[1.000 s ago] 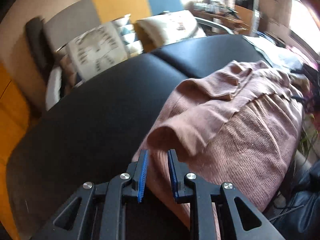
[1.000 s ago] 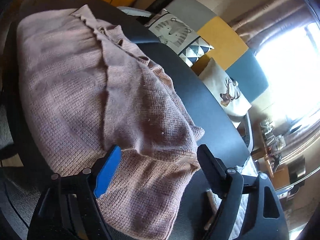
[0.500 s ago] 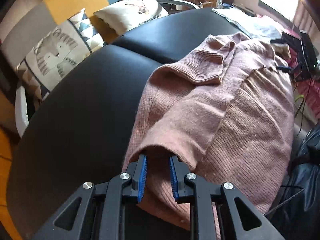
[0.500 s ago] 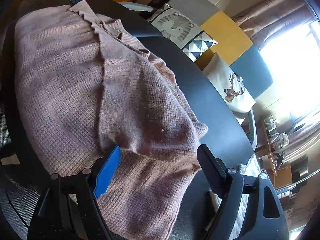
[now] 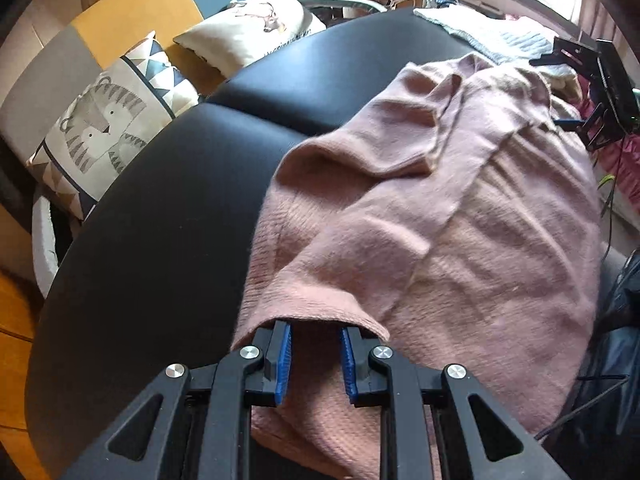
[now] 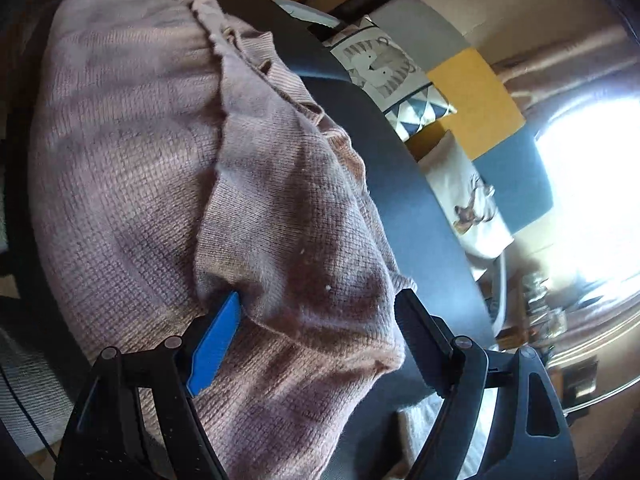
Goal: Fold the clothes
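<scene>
Pink sweater (image 5: 460, 220) lies on black table (image 5: 152, 208), one edge folded over. Left gripper (image 5: 316, 354) pinches that fold's corner; right gripper (image 6: 320, 320) gapes wide around its other end, gripping nothing. Judgement: lay the fold flat, edges aligned, before letting go.

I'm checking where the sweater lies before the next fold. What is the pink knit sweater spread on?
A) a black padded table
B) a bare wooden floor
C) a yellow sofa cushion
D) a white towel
A: in both wrist views the pink knit sweater lies across the black padded table, whose dark surface shows bare beside it.
</scene>
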The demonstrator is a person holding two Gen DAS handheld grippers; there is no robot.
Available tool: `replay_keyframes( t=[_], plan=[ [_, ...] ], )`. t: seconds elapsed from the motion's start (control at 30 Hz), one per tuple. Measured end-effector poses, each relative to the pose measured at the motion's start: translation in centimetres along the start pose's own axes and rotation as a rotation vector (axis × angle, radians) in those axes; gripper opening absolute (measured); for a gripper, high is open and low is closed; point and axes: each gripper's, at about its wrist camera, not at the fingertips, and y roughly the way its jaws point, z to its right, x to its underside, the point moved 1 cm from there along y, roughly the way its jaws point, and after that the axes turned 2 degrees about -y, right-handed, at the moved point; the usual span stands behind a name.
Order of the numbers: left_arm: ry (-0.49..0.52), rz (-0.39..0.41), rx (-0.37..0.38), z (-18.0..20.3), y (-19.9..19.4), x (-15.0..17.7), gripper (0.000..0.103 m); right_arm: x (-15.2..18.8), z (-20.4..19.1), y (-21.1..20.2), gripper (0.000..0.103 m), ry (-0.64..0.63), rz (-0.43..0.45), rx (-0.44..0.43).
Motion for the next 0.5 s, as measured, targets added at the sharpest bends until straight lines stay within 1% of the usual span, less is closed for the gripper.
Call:
replay_keyframes(
  t=[0.07,0.13,0.23,0.37,0.43,0.47,0.5],
  plan=[
    [-0.004,0.003,0.005,0.1,-0.3,-0.1,0.020,0.4,-0.1,-0.4,0.082,-0.019,-0.005,-0.009],
    [-0.014,0.004,0.003,-0.1,-0.2,-0.2,0.020,0.9,-0.8,-0.4,0.082,-0.081,-0.013,0.016],
    [-0.041,0.009,0.007,-0.4,0.0,-0.3,0.020,1.0,-1.5,-0.1,0.082,-0.140,0.000,0.052],
    [-0.069,0.012,0.015,-0.3,0.3,-0.2,0.020,-0.1,-2.2,0.8,0.082,-0.203,0.029,0.076],
    [-0.079,0.013,0.018,-0.2,0.5,-0.2,0.020,-0.8,-2.1,1.3,0.082,-0.210,0.034,0.052],
    [-0.085,0.015,0.022,0.0,0.5,-0.2,0.019,-1.0,-1.7,1.5,0.080,-0.195,0.027,0.027],
    [-0.092,0.020,0.024,0.1,0.6,-0.1,0.018,-1.2,-1.2,1.7,0.076,-0.160,0.010,-0.019]
  ],
)
